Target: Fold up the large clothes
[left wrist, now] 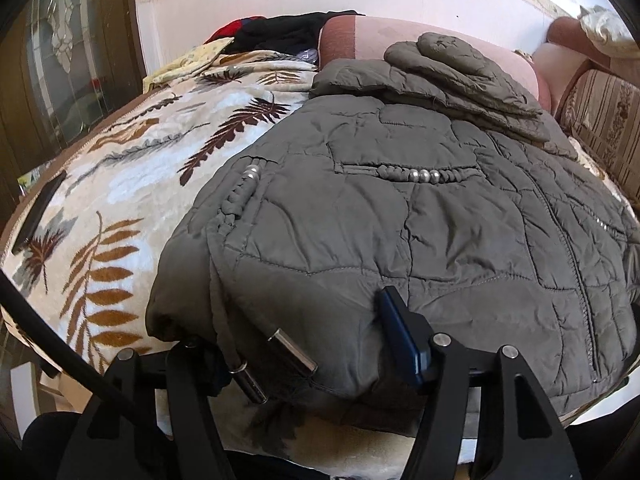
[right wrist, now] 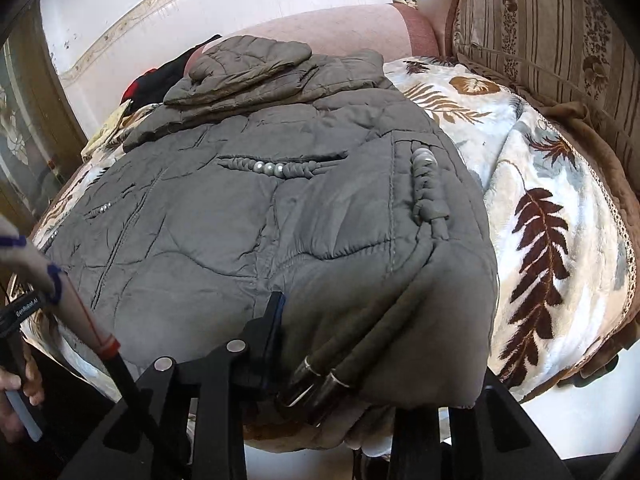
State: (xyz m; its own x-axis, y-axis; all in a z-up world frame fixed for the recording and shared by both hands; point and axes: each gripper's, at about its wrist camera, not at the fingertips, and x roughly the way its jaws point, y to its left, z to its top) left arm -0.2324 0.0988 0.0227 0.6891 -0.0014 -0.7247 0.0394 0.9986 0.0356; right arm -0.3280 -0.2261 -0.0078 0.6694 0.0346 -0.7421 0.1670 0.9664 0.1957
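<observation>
A grey quilted jacket [left wrist: 400,216] [right wrist: 224,216] lies spread on a leaf-patterned blanket [left wrist: 120,184] [right wrist: 540,184], with its hood [left wrist: 460,68] folded over the far end. My left gripper [left wrist: 288,320] is at the near left corner of the hem. Its blue-padded finger [left wrist: 396,332] presses into the fabric, and the other finger is hidden under the bunched corner. My right gripper [right wrist: 360,344] is at the near right corner, one finger [right wrist: 274,316] dug into the cloth and the other covered by it. Metal-tipped drawstrings [left wrist: 292,356] [right wrist: 316,384] hang between the fingers.
A flat black object [left wrist: 38,216] lies on the blanket's left edge. Dark and red clothes [left wrist: 280,30] are piled at the far end by a pink bolster [left wrist: 360,36]. A striped sofa back [right wrist: 540,20] runs along the right. A person's hand [right wrist: 16,392] shows at the left.
</observation>
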